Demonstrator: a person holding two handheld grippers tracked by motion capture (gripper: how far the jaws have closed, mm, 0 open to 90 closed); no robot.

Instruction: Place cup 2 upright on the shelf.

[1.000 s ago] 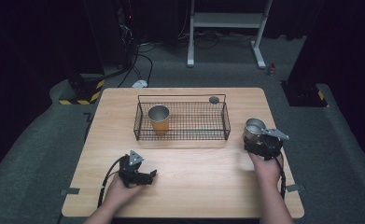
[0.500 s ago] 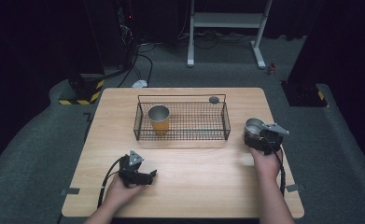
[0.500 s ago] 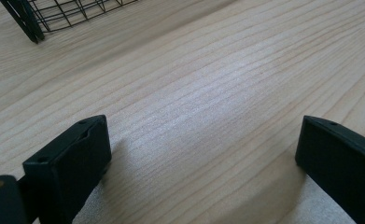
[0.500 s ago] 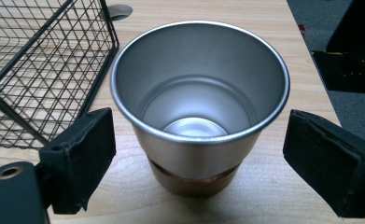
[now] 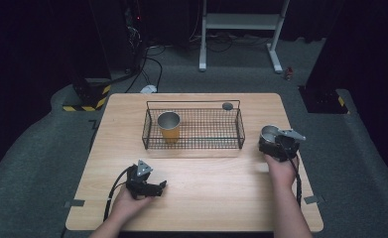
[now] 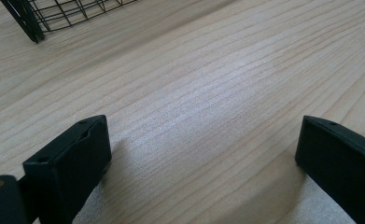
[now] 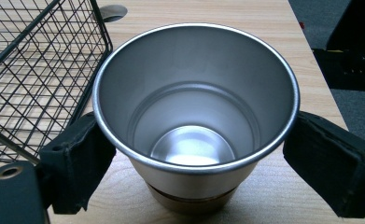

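Dark floor and black equipment surround the pale wooden desk (image 5: 206, 198) you are working at. Your right hand-held gripper (image 5: 276, 145) is near the desk's right edge, and its jaws stand on either side of a steel cup (image 7: 196, 116). In the right gripper view the two black pads press against the cup's wall just under the rim, so you are gripping it. The cup is upright with its mouth open to the camera, and its base looks to rest on the desk just beside the right end of the black wire basket (image 5: 194, 141).

A second cup (image 5: 169, 126), steel inside with an orange outside, stands upright in the left part of that basket. A small grey round disc (image 5: 227, 105) sits in the desk surface behind the basket's far right corner.

Your left hand-held gripper (image 5: 154, 188) lies low over the near left part of the desk, well apart from the basket. Its jaws are spread wide with bare wood between them.
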